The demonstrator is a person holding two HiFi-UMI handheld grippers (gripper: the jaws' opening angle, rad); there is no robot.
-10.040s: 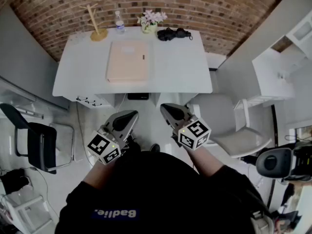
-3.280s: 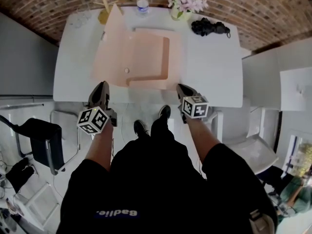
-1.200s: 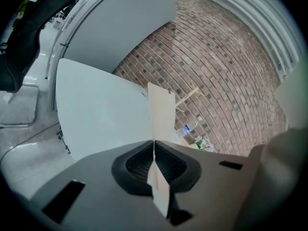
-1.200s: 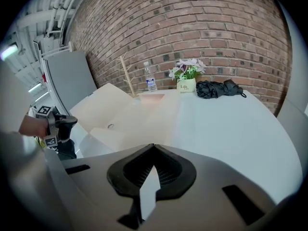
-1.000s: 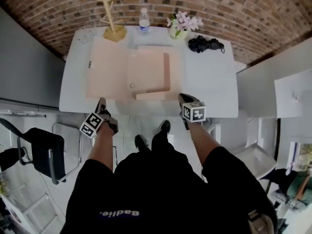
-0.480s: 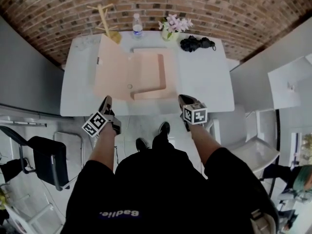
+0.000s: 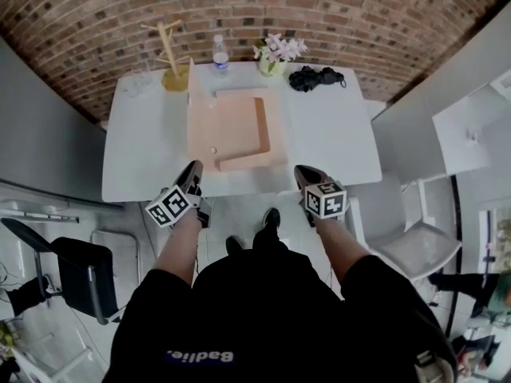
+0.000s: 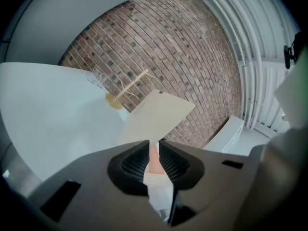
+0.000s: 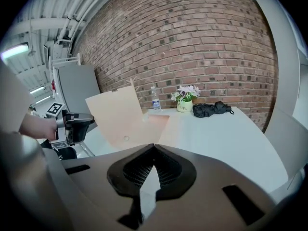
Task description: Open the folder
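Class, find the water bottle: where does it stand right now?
In the head view, the water bottle stands at the far edge of the table, by the brick wall. The wooden rack is on its left and the flower pot on its right.

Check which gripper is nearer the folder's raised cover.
Left. The left gripper is at the near edge of the raised cover, jaws opening with that edge between them. The right gripper hangs at the table's front edge, well off to the cover's right.
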